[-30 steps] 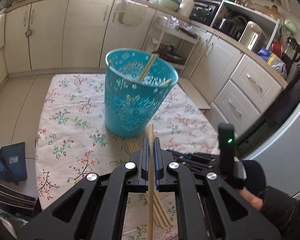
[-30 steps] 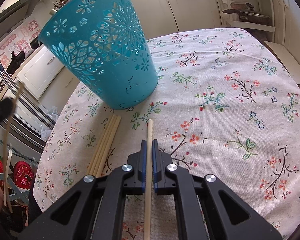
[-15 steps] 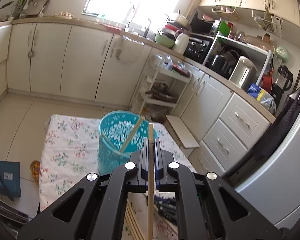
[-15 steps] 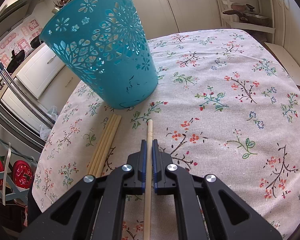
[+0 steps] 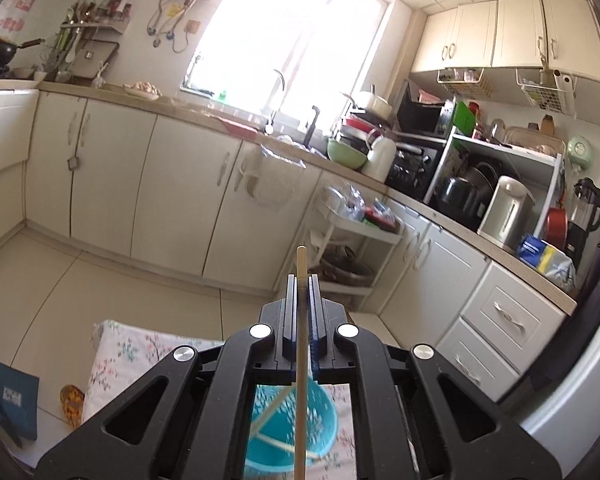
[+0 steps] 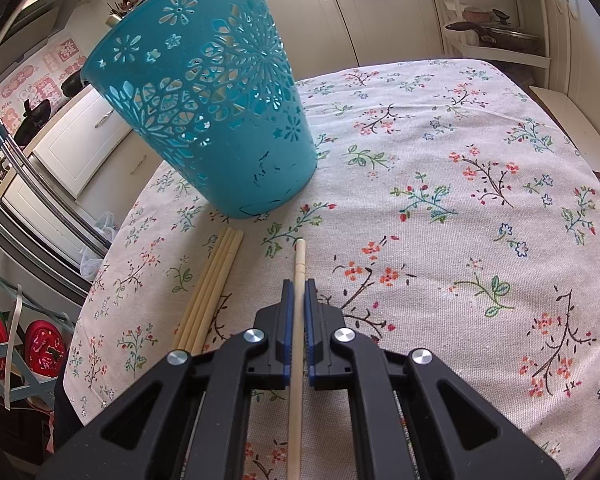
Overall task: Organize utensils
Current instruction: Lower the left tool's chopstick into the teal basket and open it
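My left gripper [image 5: 301,278] is shut on a wooden chopstick [image 5: 300,344], held high and nearly upright above the teal perforated basket [image 5: 288,428], which shows below between the gripper arms with chopsticks inside. My right gripper [image 6: 299,282] is shut on another pale chopstick [image 6: 298,320], low over the floral tablecloth [image 6: 440,200]. In the right wrist view the basket [image 6: 216,108] stands just ahead and left. Three loose chopsticks [image 6: 212,288] lie on the cloth left of the right gripper.
Kitchen cabinets [image 5: 180,200], a counter with dishes and appliances [image 5: 480,196] and a white trolley [image 5: 348,240] stand beyond the table. A blue bag [image 5: 8,400] lies on the floor at left. The table edge [image 6: 596,184] runs along the right.
My left gripper has risen and tilted up with its chopstick, so the basket dropped from the middle of its view to the bottom. The right gripper has stayed put.
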Tool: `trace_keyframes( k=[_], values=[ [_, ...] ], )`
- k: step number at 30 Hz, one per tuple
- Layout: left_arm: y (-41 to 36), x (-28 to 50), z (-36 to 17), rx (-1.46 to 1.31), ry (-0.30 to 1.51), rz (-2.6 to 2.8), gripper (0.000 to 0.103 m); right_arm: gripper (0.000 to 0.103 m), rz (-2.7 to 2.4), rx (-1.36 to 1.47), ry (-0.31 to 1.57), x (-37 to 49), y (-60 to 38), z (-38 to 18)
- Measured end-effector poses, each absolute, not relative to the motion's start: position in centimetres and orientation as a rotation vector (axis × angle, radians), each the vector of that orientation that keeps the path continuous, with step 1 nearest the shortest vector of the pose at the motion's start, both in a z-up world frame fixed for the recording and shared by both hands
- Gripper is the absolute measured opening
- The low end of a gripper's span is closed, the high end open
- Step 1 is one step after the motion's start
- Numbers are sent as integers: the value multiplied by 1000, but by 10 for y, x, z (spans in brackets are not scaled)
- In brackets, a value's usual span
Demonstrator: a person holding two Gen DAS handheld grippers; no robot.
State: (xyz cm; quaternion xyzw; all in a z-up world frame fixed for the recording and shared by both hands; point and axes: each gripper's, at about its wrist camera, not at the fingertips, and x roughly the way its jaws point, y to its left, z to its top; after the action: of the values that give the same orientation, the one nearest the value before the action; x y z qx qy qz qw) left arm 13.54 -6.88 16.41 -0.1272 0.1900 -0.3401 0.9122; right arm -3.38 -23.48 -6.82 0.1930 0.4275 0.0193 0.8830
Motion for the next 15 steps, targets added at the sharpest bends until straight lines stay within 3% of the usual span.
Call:
trace_keyframes(
  k=[15],
  values=[
    [-99,187,118,-266,331,-574,5,6,52,402,886,-34,-232,-68]
  ],
)
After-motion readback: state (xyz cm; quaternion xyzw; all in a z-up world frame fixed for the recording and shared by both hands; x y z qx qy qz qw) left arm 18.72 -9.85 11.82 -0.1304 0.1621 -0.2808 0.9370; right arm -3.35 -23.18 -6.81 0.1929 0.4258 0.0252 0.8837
